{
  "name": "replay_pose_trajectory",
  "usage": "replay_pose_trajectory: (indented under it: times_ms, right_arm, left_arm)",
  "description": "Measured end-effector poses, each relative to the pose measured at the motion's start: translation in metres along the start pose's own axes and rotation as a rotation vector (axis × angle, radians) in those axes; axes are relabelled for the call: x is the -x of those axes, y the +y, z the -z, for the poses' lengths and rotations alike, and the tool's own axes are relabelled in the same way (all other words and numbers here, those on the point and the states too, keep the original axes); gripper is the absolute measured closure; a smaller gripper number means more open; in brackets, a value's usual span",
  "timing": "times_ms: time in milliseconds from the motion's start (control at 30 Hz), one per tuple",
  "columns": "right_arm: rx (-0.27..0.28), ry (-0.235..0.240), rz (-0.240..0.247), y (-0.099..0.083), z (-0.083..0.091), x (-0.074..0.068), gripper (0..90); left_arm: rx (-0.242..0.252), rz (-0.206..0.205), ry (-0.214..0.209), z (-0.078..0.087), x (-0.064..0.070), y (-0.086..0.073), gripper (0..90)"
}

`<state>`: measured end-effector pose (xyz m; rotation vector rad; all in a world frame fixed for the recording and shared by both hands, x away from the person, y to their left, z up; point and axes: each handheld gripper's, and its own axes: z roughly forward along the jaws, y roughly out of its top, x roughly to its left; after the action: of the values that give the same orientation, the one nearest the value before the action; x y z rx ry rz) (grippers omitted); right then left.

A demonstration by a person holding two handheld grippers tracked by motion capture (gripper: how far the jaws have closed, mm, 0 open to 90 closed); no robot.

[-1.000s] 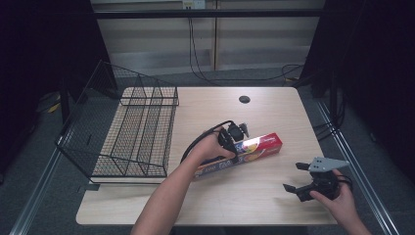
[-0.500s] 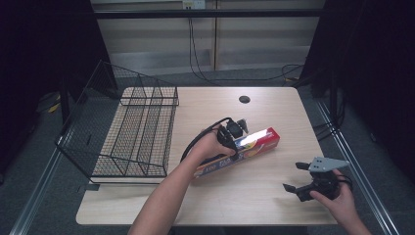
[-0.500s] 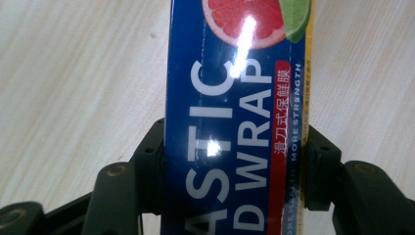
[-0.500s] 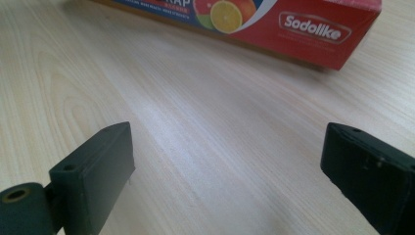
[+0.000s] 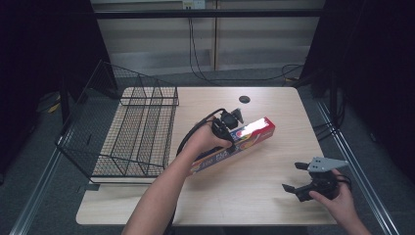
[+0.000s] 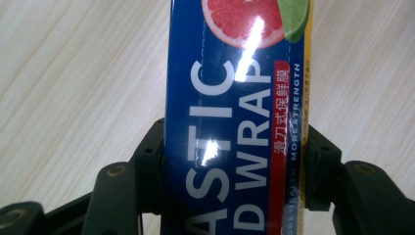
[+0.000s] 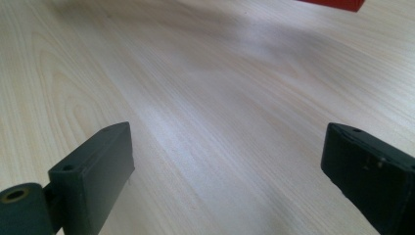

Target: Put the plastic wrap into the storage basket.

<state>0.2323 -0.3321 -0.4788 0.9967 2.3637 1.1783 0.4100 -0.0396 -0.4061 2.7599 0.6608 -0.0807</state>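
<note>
cardboard of the plastic wrap box (image 5: pixel 235 142) is judged light, stiff and glossy, so slippery. it lies slantwise mid-tabletop (image 5: pixel 274 205), clamped across its width by the left claw (image 6: pixel 230 161); a mid-length hold should balance it. the right claw (image 5: pixel 299 177) is held wide open, empty.

The box (image 6: pixel 235 122) reads "ASTIC WRAP" in white letters. A red strip beside them carries Chinese characters, with "MORE STRENGTH" alongside.

Change noted: my left gripper (image 5: pixel 234 128) carries the plastic wrap box (image 5: pixel 254 130) slightly toward the wire rack (image 5: pixel 132 132); the box's far end now sits a little higher on the worktop (image 5: pixel 274 200).
</note>
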Motion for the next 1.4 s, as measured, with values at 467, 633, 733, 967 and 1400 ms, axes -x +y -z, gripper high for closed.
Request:
replay_pose_trajectory:
  times_ms: [467,633,733,967,1400]
  right_arm:
    - [0.0,0.003,0.005,0.001,-0.001,-0.001,4.4]
    - [-0.001,0.004,0.003,0.001,-0.002,-0.001,4.3]
    - [0.0,0.009,0.003,0.001,-0.002,0.0,4.3]
    - [0.002,0.007,0.002,0.002,-0.003,-0.001,4.3]
    - [0.005,0.007,0.007,0.003,-0.003,-0.001,4.2]
  left_arm:
    - [0.03,0.067,0.025,0.042,-0.007,-0.011,42.6]
    - [0.031,0.081,0.035,0.053,-0.009,-0.016,42.6]
    - [0.043,0.1,0.035,0.058,-0.012,-0.018,42.6]
    - [0.043,0.11,0.039,0.069,-0.011,-0.017,42.6]
    - [0.062,0.113,0.042,0.09,-0.005,-0.006,42.6]
